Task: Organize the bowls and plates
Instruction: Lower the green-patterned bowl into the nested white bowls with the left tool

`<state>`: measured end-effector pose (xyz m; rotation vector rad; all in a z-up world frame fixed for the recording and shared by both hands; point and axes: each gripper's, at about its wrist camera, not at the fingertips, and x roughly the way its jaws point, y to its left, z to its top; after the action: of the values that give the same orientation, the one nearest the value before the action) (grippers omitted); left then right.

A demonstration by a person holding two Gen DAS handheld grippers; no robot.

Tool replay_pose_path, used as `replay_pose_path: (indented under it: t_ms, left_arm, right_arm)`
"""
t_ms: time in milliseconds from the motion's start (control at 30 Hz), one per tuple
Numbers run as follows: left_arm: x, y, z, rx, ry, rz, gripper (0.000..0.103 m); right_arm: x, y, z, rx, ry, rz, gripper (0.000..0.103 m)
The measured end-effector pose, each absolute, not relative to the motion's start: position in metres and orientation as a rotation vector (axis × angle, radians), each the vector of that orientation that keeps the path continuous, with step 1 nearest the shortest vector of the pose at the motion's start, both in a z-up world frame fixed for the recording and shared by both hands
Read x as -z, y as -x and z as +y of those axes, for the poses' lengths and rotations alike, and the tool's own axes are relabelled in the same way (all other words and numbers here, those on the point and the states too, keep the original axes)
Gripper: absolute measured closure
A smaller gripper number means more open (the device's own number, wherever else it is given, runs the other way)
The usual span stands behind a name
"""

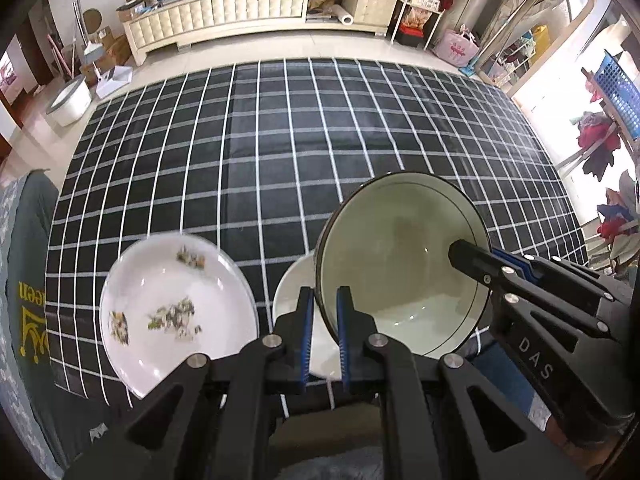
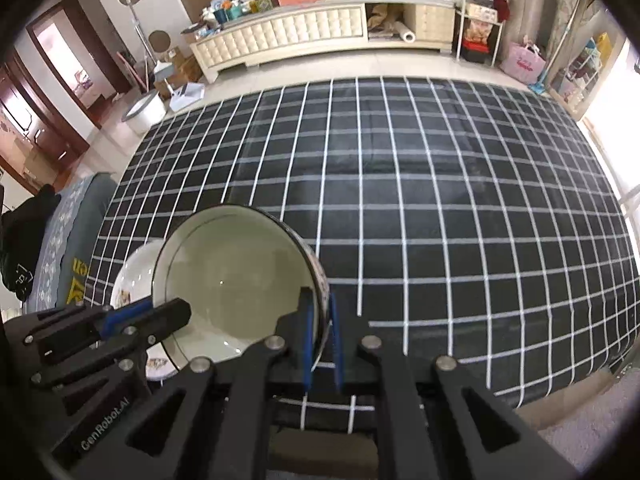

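A white bowl with a dark rim (image 1: 400, 264) is held tilted above the checked tablecloth by both grippers. My left gripper (image 1: 325, 304) is shut on its left rim. My right gripper (image 2: 322, 312) is shut on its right rim, where the bowl (image 2: 232, 272) shows a patterned outside. The right gripper's fingers (image 1: 476, 260) also show in the left wrist view. A white plate with food scraps (image 1: 176, 312) lies on the cloth to the left. A second white dish (image 1: 296, 300) sits partly hidden under the bowl.
The black-and-white checked tablecloth (image 1: 300, 152) covers the table ahead. A grey-green cushion with yellow lettering (image 1: 28, 280) lies at the left edge. A cream cabinet (image 1: 256, 12) stands across the floor beyond the table.
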<state>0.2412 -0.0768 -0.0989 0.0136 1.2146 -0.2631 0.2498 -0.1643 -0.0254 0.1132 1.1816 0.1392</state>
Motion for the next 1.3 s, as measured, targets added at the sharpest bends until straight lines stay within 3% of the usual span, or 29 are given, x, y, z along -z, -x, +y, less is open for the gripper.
replay_pose_path:
  t_ms: [433,1300]
  left_arm:
    - [0.132,-0.228,-0.054,0.258,0.022,1.281,0.094]
    - [0.147,-0.234,-0.055,0.234,-0.016,1.308,0.092]
  right_arm:
    - [0.052,-0.243,-0.134,-0.124,-0.071,1.274,0.092]
    - [0.071,-0.251,-0.114,-0.125,0.096,1.343,0.092]
